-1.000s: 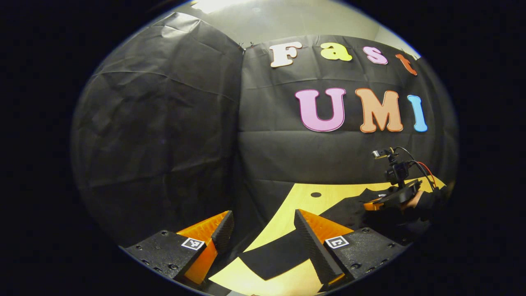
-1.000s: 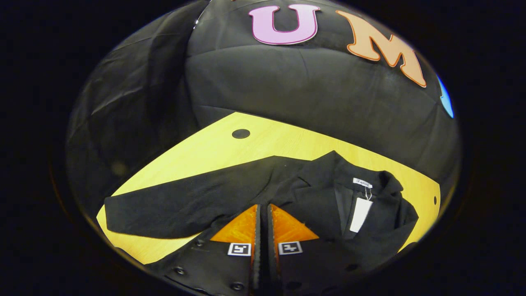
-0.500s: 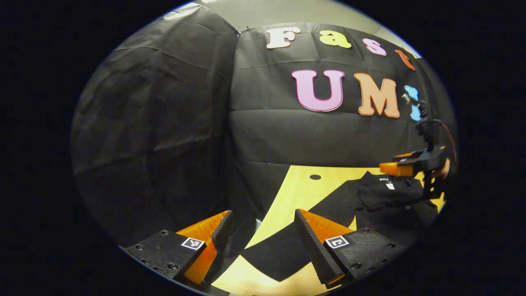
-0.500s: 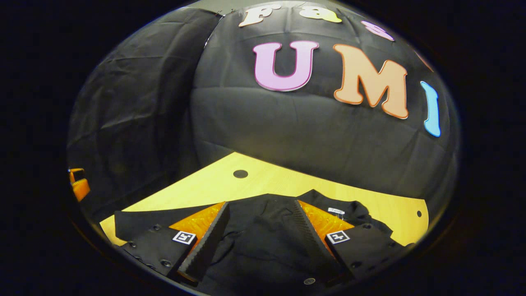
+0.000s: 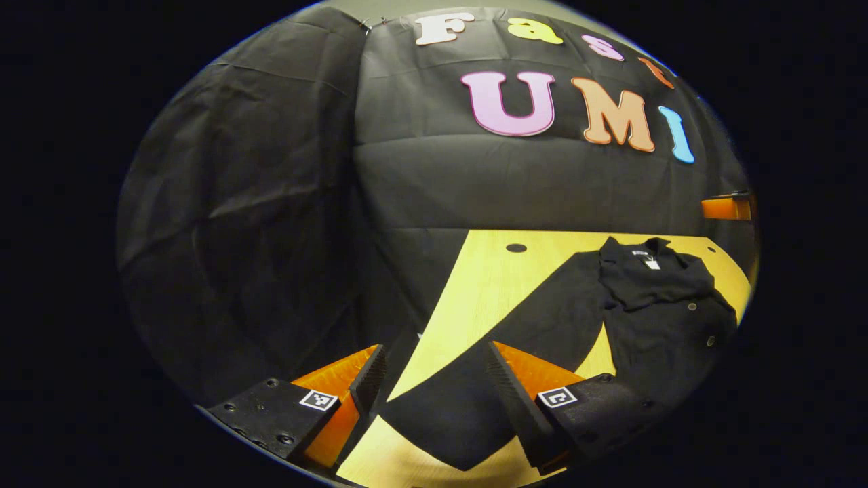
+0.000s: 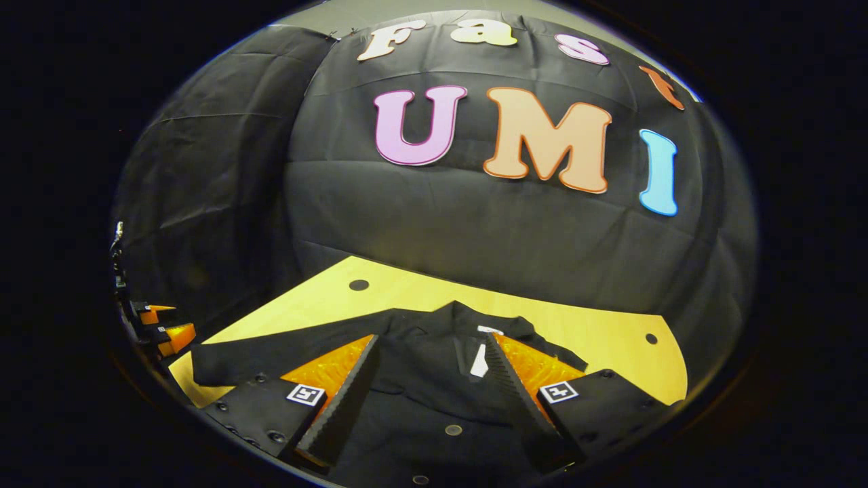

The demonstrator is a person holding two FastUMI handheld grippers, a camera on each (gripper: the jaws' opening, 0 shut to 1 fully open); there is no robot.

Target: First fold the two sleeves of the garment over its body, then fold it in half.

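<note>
Left gripper [image 5: 434, 386]: jaws spread apart, holding nothing, poised above the cuff end of the left sleeve [image 5: 495, 352].
Right gripper [image 6: 430, 379]: fingers released and empty, above the garment's [image 6: 434, 379] chest.
Garment: lies on the wooden table [image 6: 597, 339], collar toward the booth wall.
Progress: right sleeve seems folded over the body; left sleeve stretched out; halving not yet done.
Containers: none.

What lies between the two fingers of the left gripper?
In the left gripper view, the end of the jacket's outstretched sleeve lies flat on the table between the open left gripper's fingers.
</note>
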